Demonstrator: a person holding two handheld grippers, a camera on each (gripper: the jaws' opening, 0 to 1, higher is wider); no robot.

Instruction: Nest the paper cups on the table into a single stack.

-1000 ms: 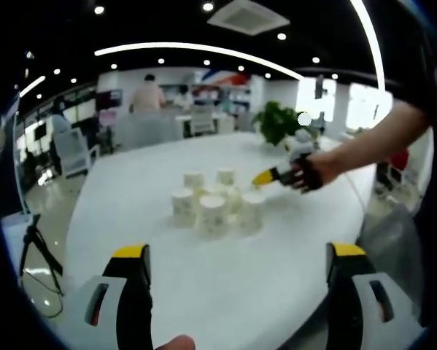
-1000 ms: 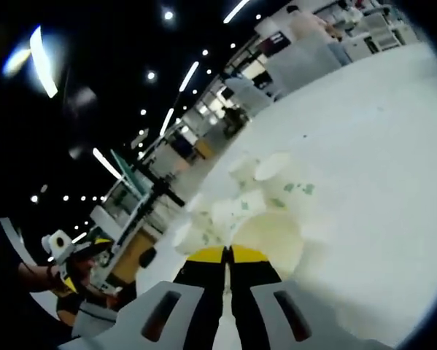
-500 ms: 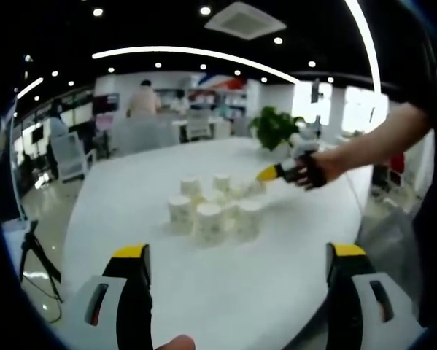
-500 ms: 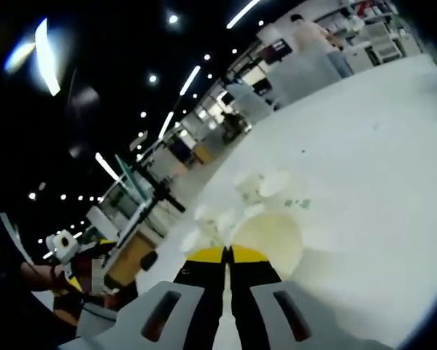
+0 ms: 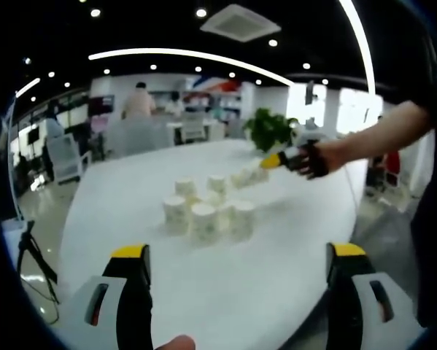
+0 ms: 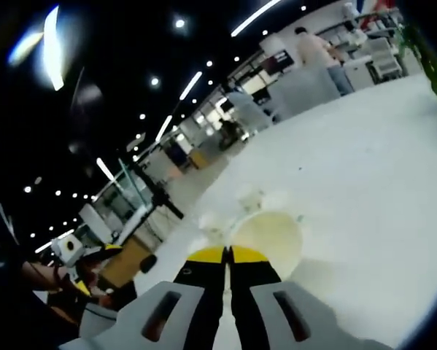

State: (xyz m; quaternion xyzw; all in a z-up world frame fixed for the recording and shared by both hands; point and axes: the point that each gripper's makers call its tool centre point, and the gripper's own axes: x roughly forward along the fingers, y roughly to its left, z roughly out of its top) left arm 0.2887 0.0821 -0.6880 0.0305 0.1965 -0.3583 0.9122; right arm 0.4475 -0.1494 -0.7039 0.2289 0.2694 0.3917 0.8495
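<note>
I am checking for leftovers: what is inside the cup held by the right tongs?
In the right gripper view the cup tilts its mouth to the camera: a pale yellowish, bare-looking inner wall. The right tongs cover the lower rim, and the bottom is too blurred to judge.

No writing can be read anywhere in either view. The paper cups on the white table carry a faint greenish print, too small and blurred to make out as letters. A red and blue shape on the far wall may be a sign, but no words on it are legible.
</note>
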